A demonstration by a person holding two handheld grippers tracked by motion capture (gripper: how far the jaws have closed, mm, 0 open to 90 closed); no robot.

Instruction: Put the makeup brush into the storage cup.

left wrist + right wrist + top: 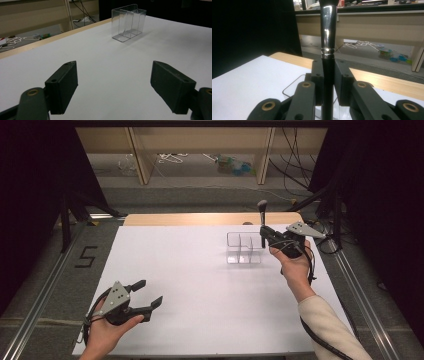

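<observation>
At the far right of the worktop (200,285), the right hand-held gripper (263,233) is clenched on a makeup brush (262,220), held upright by its black handle just above the clear organiser (243,248). Light, stiff and smooth, the brush could slip; the handle is the best place to grip. Near left, the left hand-held gripper (149,293) hangs released and holds nothing.

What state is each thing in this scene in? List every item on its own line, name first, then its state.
Makeup brush: upright, bristles up, clamped by its black handle above the organiser.
Clear organiser: upright on the table, compartments empty, brush not yet in it.
Right hand-held gripper: shut on the makeup brush.
Left hand-held gripper: open, nothing between its jaws, held near the table's front edge.
</observation>
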